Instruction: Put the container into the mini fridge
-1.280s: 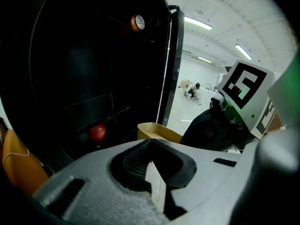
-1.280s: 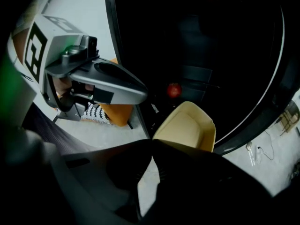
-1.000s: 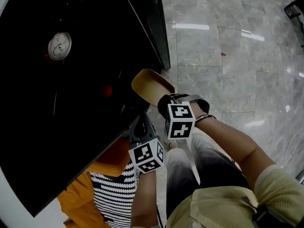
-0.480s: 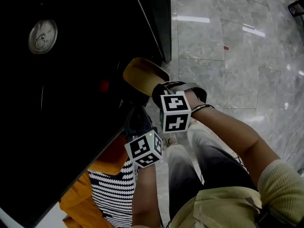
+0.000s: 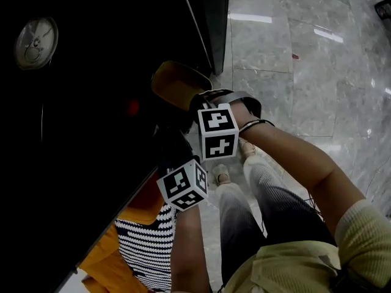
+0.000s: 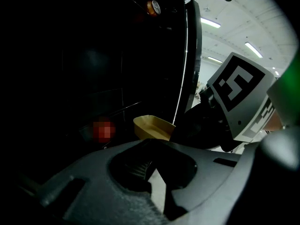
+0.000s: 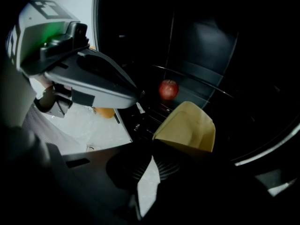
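Tan, empty open-topped container point(image 5: 177, 83), tilted, at the open front of the black mini fridge point(image 5: 122, 47)

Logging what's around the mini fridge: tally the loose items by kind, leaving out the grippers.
tan container: 1
red apple: 1
can: 1
Total: 3

Cream sleeve point(image 5: 366, 237), black-white marker cubes point(image 5: 217, 132), grey trousers point(image 5: 272, 209)
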Available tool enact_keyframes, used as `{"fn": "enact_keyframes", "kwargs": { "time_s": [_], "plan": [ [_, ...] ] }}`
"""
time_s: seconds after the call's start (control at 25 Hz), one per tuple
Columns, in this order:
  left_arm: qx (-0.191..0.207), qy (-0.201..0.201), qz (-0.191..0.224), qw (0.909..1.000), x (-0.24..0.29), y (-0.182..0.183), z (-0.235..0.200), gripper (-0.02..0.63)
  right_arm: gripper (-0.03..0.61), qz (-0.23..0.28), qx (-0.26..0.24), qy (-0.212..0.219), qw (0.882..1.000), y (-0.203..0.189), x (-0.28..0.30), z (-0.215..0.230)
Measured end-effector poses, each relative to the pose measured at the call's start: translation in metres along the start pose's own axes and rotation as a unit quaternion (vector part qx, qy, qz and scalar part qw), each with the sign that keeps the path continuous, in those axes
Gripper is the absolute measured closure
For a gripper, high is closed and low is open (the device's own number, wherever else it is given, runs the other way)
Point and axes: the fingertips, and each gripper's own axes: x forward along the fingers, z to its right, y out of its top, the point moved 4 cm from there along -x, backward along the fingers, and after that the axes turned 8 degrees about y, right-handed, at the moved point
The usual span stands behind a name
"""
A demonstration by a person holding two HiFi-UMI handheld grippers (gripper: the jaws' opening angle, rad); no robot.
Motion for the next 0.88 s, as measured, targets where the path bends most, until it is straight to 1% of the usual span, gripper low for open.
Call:
{"fn": "enact_keyframes", "kwargs": {
  "time_s": [0.28,0.64,0.88],
  "plan": [
    [-0.017,0.008,-0.002,0.9998,0.014,0.000,-0.003,0.589,0.545,0.007,-0.009,-0.007,1.000,0.007,0.013,0.021],
    [-0.026,0.023,0.007,0.9994,0.022,0.004,-0.008,0.589,0.545,0.018,-0.034,-0.023,0.999,0.024,0.024,0.048],
    [-0.026,0.032,0.011,0.9991,0.035,0.007,-0.011,0.589,0.545,0.011,-0.047,-0.033,0.998,0.024,0.035,0.066]
  ]
}}
